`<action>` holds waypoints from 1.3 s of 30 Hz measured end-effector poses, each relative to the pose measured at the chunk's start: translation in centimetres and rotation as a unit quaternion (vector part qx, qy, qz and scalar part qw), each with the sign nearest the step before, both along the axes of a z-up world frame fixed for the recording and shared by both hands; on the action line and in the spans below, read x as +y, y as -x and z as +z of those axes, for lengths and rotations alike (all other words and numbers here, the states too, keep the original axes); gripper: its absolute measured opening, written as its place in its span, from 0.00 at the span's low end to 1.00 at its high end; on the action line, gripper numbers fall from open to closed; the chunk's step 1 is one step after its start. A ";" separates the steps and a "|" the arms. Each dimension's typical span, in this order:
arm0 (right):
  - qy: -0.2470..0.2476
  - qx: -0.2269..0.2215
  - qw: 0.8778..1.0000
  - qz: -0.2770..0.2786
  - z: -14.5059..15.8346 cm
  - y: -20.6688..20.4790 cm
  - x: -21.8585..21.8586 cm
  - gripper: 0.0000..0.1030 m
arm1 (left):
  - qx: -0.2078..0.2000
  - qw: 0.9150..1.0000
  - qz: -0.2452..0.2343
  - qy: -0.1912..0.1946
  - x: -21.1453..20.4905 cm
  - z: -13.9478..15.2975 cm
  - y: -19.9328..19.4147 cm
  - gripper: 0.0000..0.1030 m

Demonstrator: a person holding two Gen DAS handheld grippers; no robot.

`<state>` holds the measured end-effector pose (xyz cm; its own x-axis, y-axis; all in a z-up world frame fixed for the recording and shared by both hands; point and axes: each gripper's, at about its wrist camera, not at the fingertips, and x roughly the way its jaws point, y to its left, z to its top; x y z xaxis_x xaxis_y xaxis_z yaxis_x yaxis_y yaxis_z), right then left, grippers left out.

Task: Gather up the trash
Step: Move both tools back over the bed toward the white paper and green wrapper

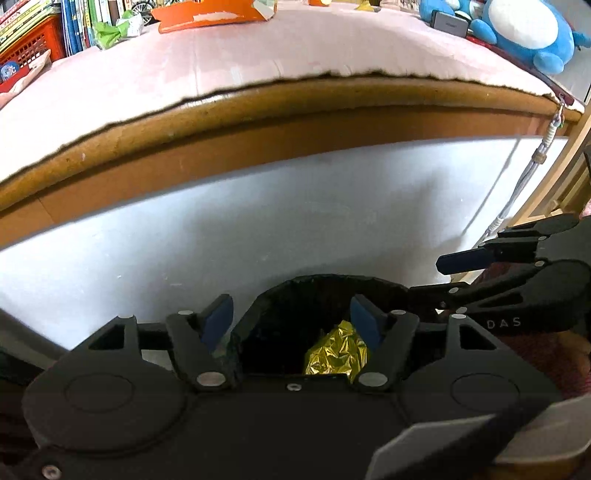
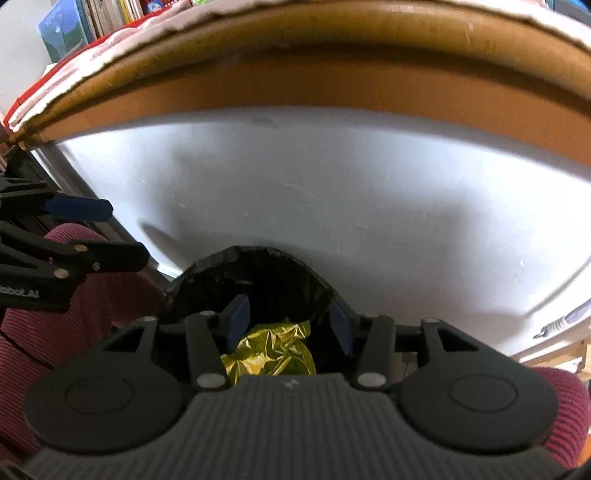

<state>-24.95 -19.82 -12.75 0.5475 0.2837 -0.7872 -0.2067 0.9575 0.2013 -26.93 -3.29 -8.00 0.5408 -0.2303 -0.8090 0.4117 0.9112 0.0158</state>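
Both grippers hang over a black-lined bin below the desk edge, left gripper and right gripper each spread wide and empty. Crumpled gold foil wrapper lies inside the bin. Desk top wears a pale cover; books, orange card, blue plush at its back; white panel beneath

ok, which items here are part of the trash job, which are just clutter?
Job:
gold foil wrapper, in the bin
black-lined bin
orange torn packaging
green crumpled wrapper
left gripper, jaws open
right gripper, jaws open

Clutter:
blue plush toy
books
orange crate
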 end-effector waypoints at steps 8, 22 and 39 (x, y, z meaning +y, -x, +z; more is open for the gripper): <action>-0.024 -0.068 0.997 0.030 5.7 0.4 -1.1 0.79 | -0.057 0.998 0.005 0.038 2.2 4.6 -0.6 0.69; -0.006 -0.204 0.979 -0.003 14.1 -2.7 -2.8 0.85 | -0.170 0.980 0.034 0.102 5.2 13.1 -4.4 0.76; -0.022 -0.209 0.973 -0.092 15.9 -14.1 -3.9 0.75 | -0.132 0.952 0.156 0.226 5.7 14.4 -19.4 0.80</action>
<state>-10.90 -23.76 3.16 0.8621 0.1783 -0.4744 -0.1047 0.9785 0.1775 -7.54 2.37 6.40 0.8111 -0.3181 -0.4908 0.1563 0.9265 -0.3422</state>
